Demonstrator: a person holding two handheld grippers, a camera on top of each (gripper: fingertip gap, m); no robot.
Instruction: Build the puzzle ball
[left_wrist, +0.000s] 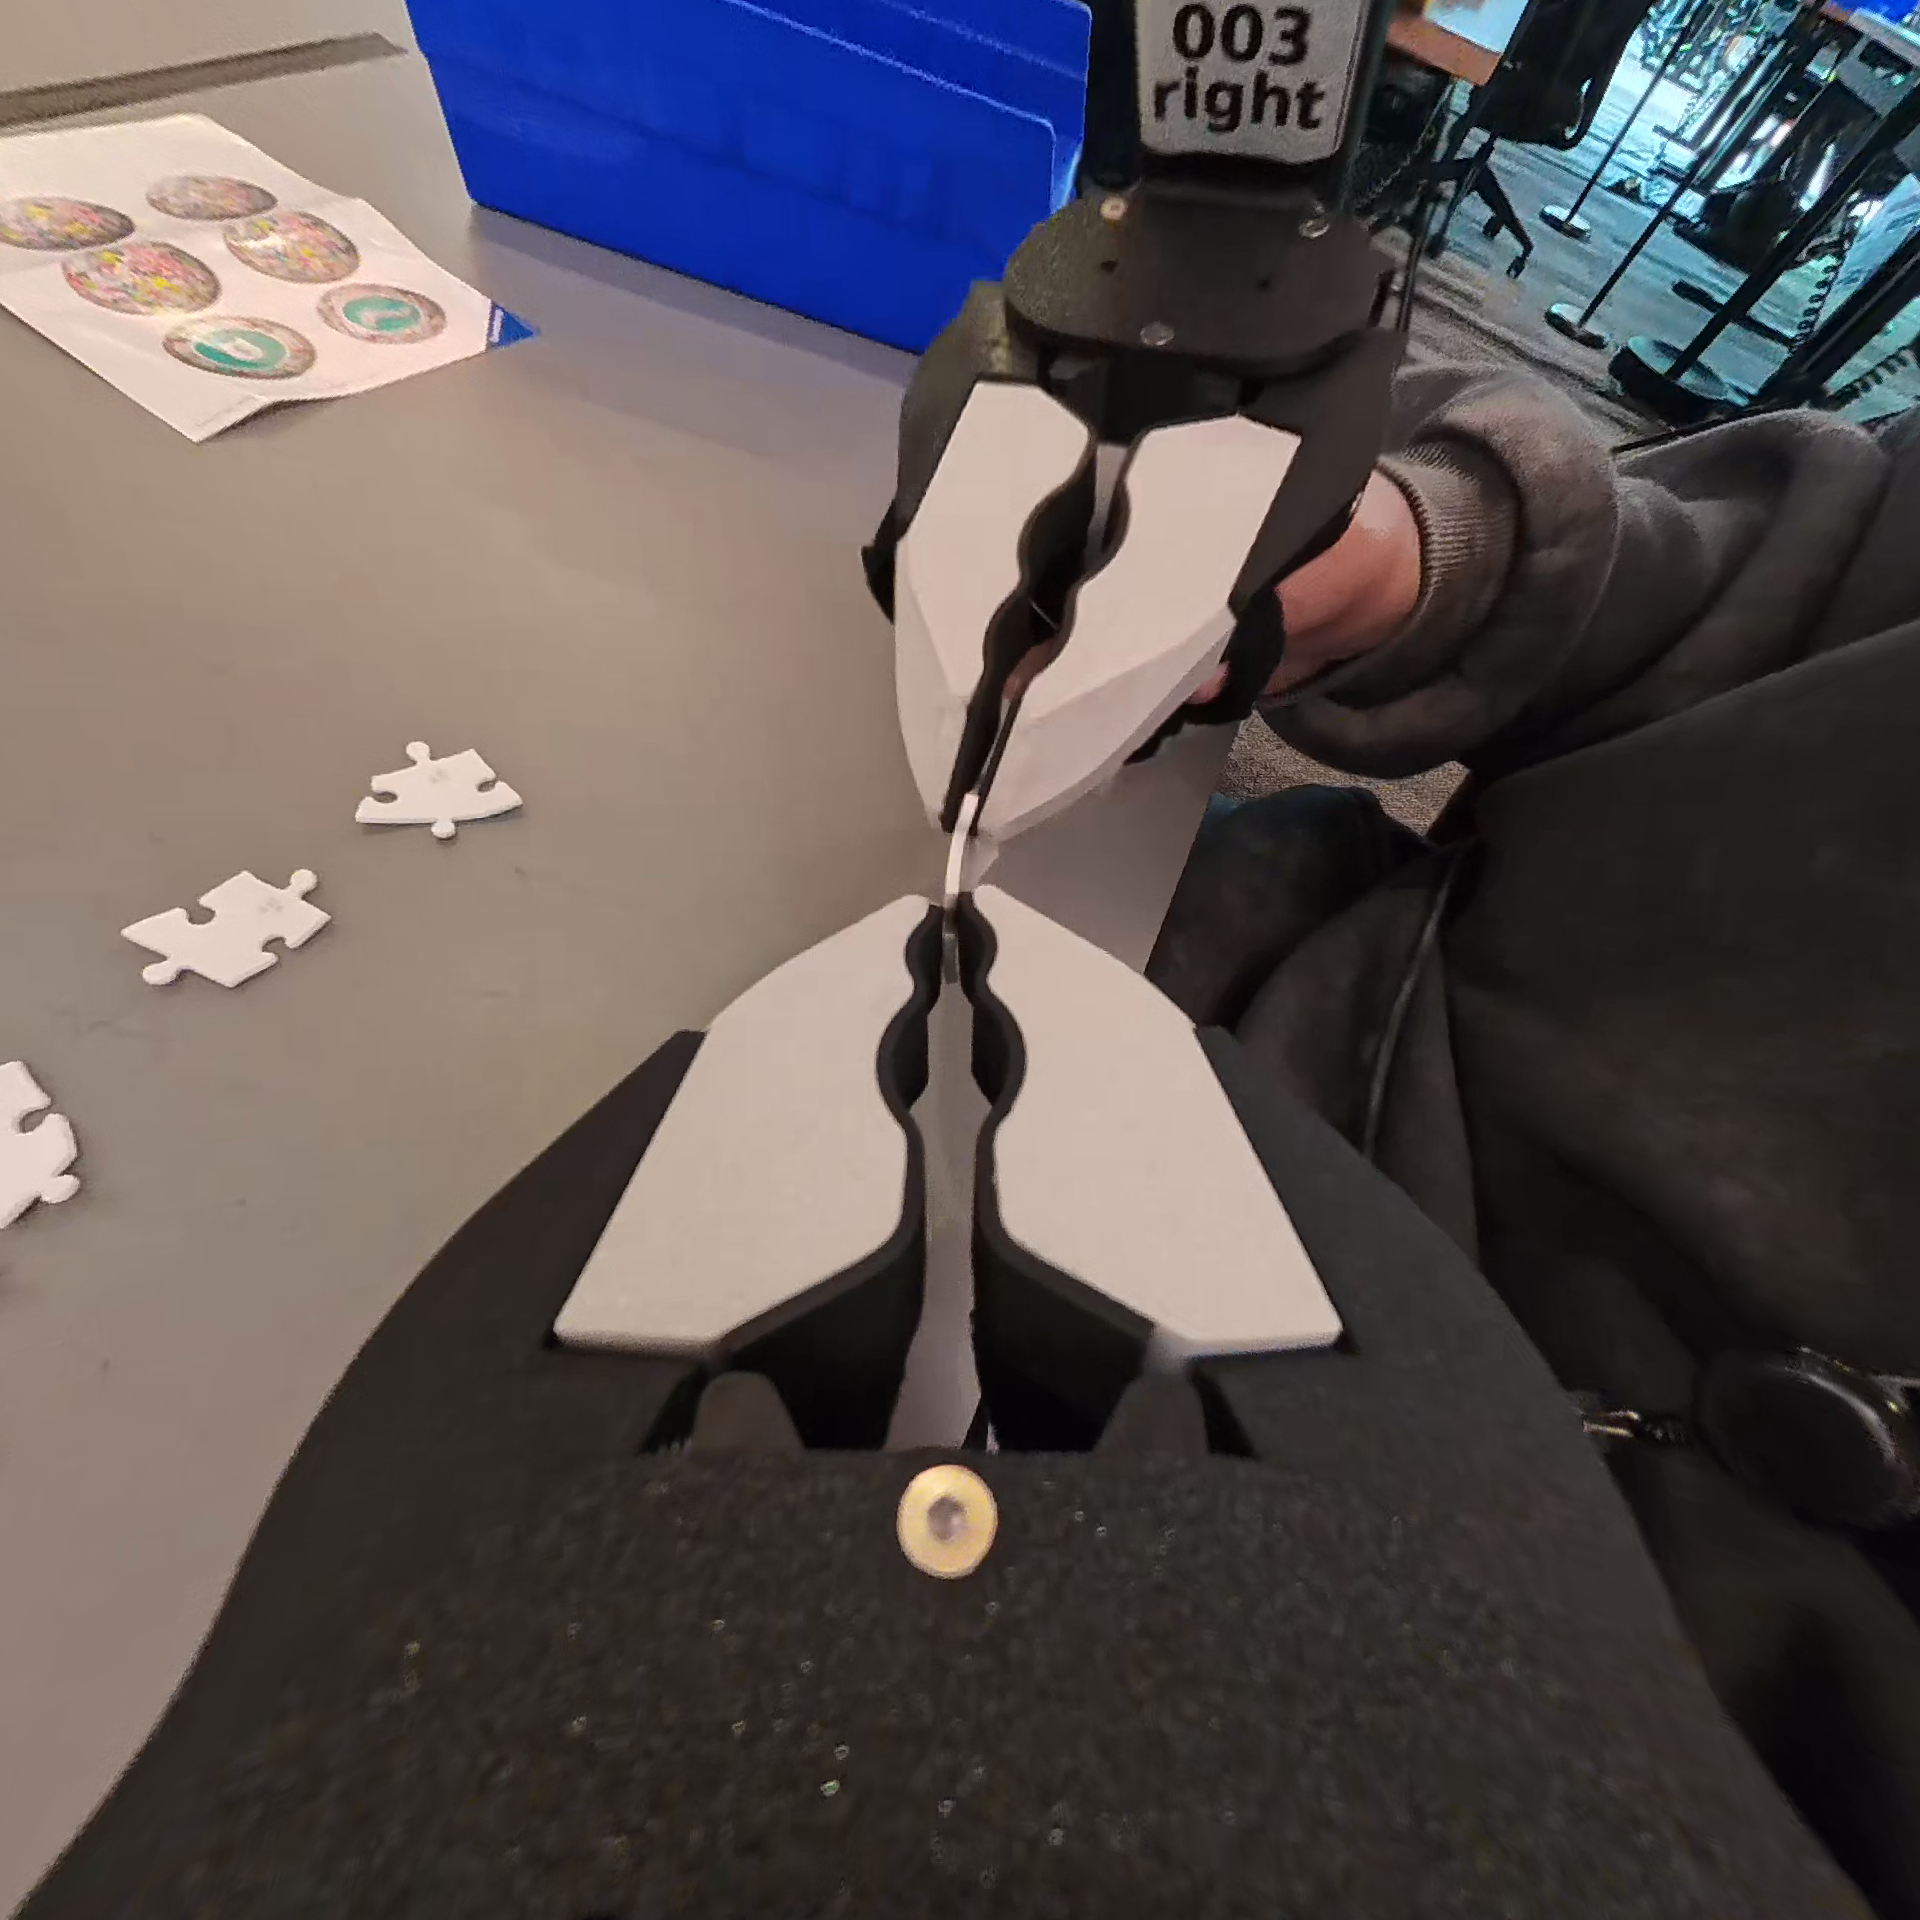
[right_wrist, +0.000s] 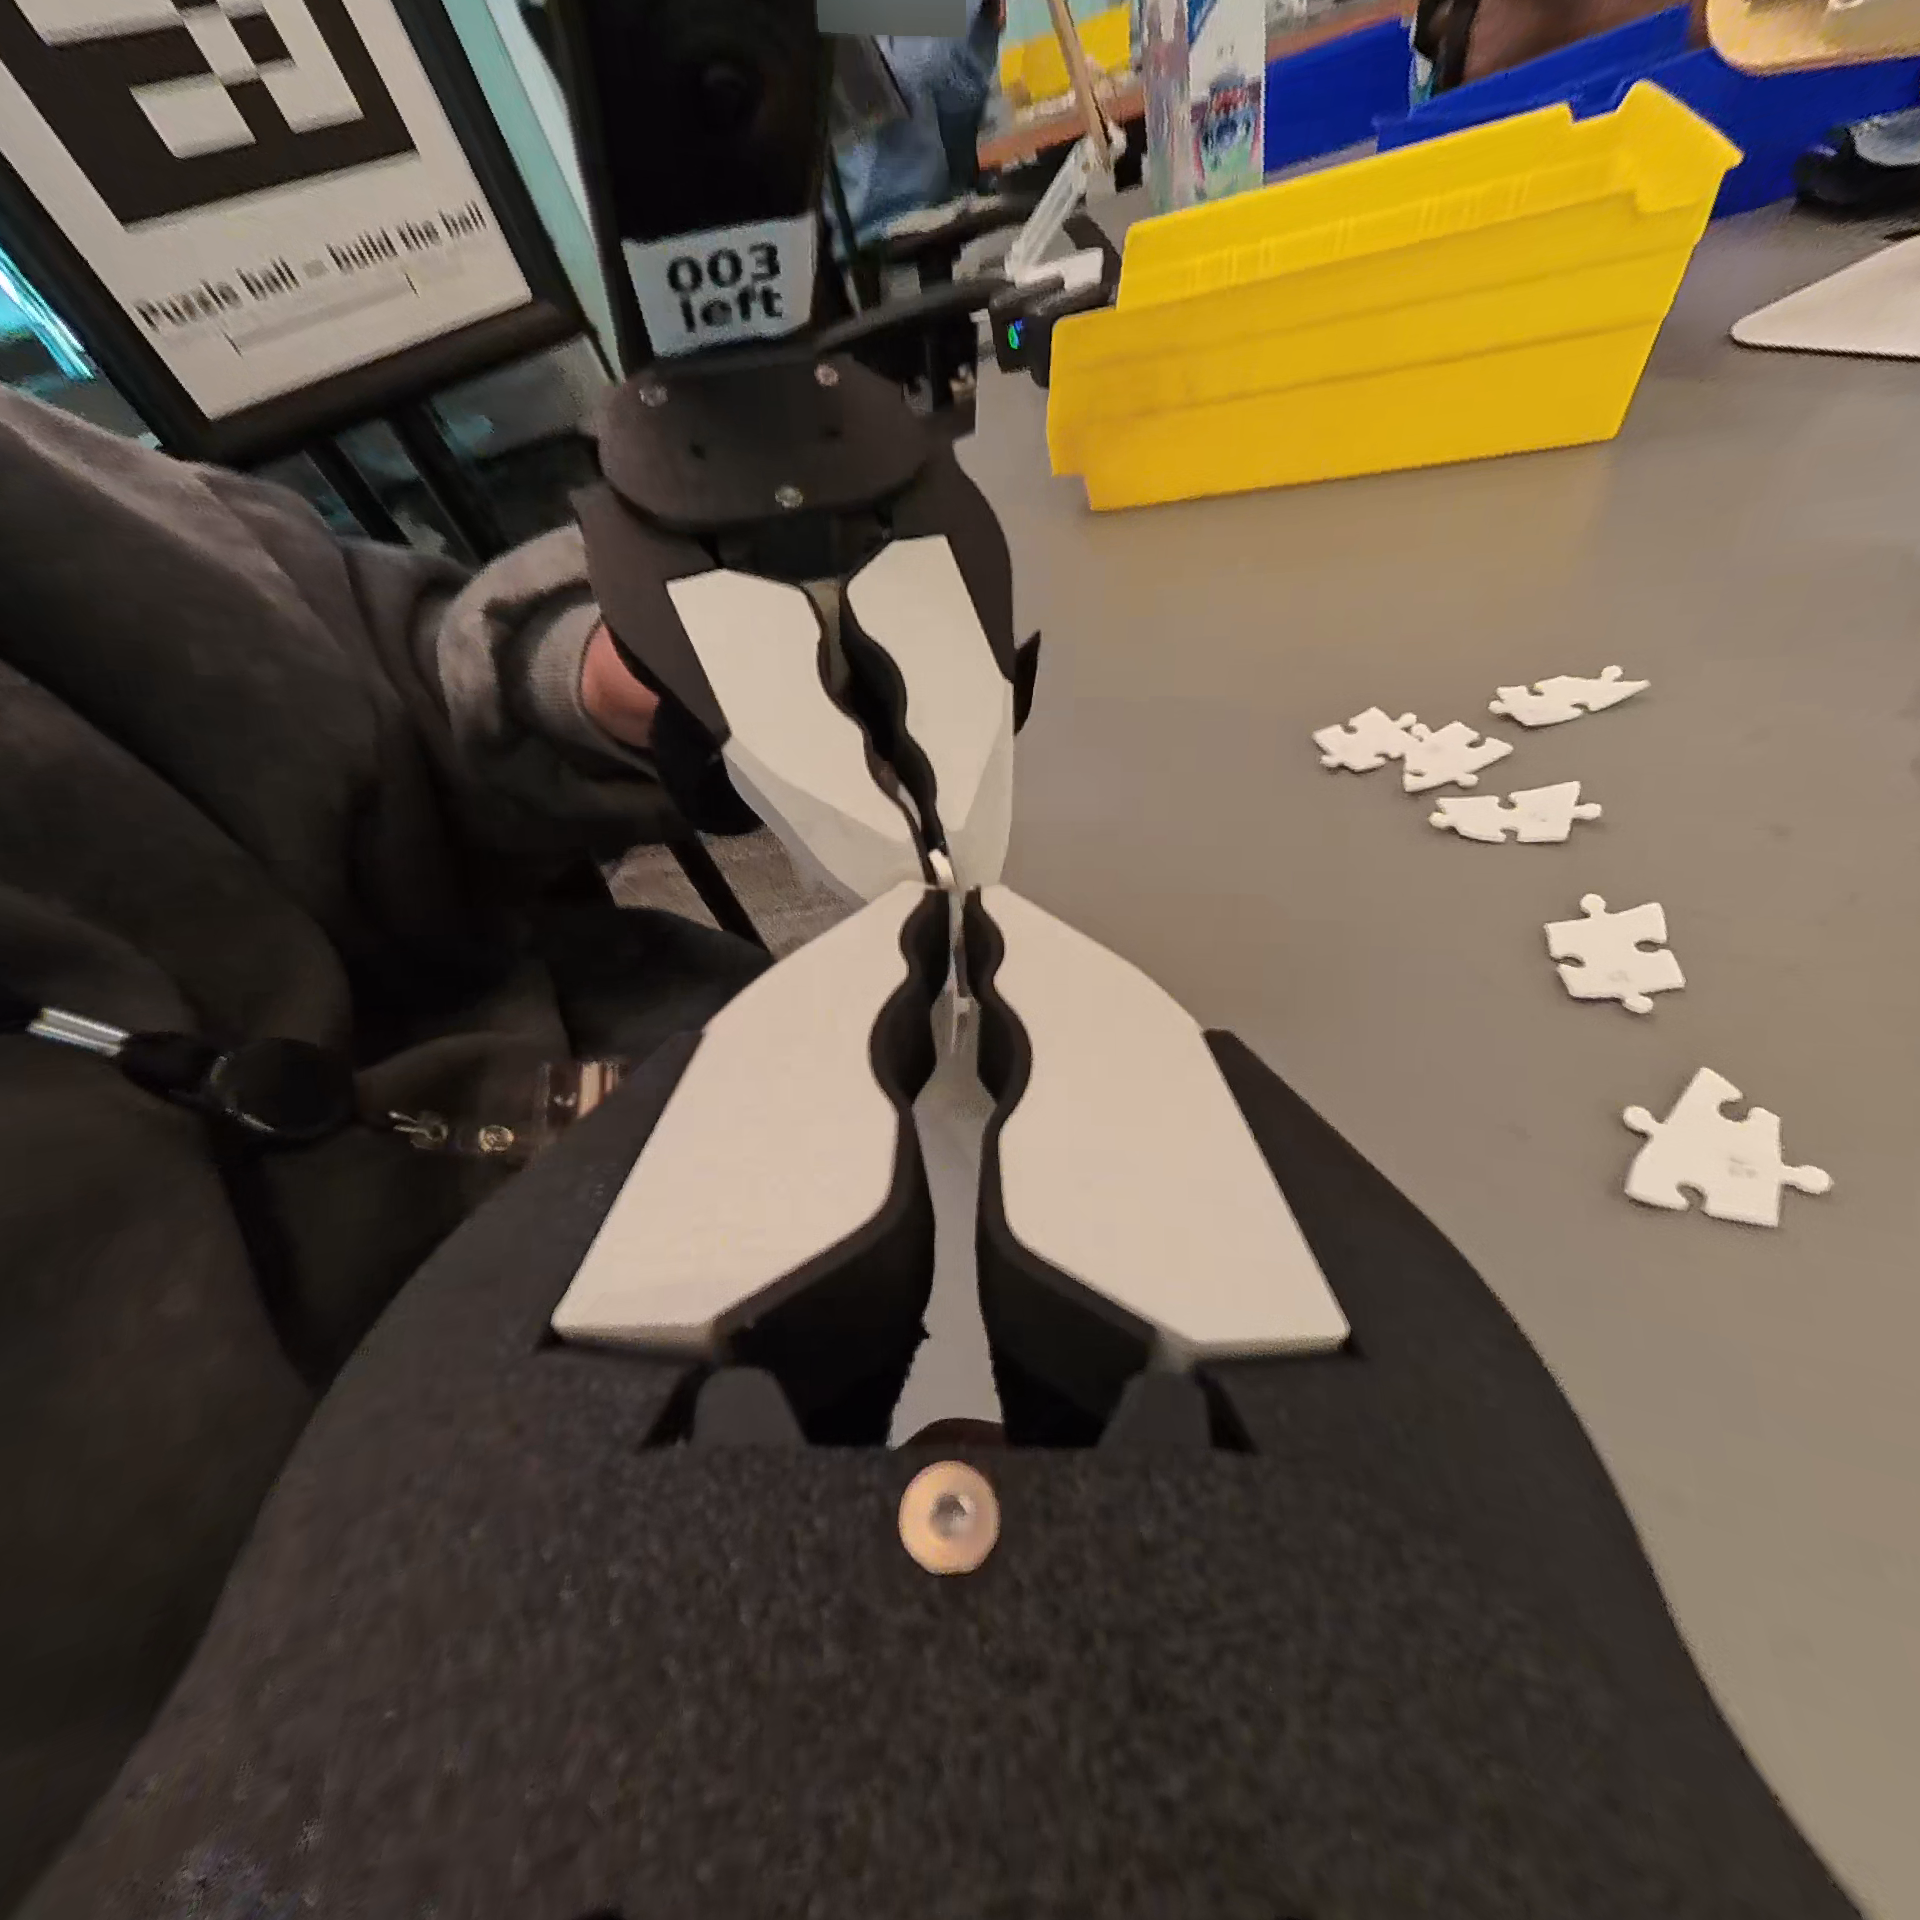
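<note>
**Two hand-held grippers meeting tip to tip over a small white puzzle piece**

Spreading across both views: a flat grey bench (left_wrist: 416, 623). Sitting at its far side in the left wrist view: a large blue plastic bin (left_wrist: 748, 145); in the right wrist view, a long yellow plastic bin (right_wrist: 1371, 312). Lying flat near the blue bin: a white printed sheet with round coloured pictures (left_wrist: 218, 270).

Pointing at each other just off the bench edge: the left hand-held gripper (left_wrist: 948, 914), with black body and pale grey fingers, and the matching right hand-held gripper (right_wrist: 951, 904). Showing behind each: a dark grey sleeve, with a hand wrapped round the handle.

Resting apart on the bench, white side up: loose white cardboard puzzle pieces (right_wrist: 1610, 951), six in the right wrist view, three in the left wrist view.

Being pinched edge-on between the tips of both tools, raised off the bench: a thin white curved puzzle piece (left_wrist: 961, 847). Closing narrowly on it from each end: both pairs of fingers. Hard to tell whether one piece or two joined ones.
</note>
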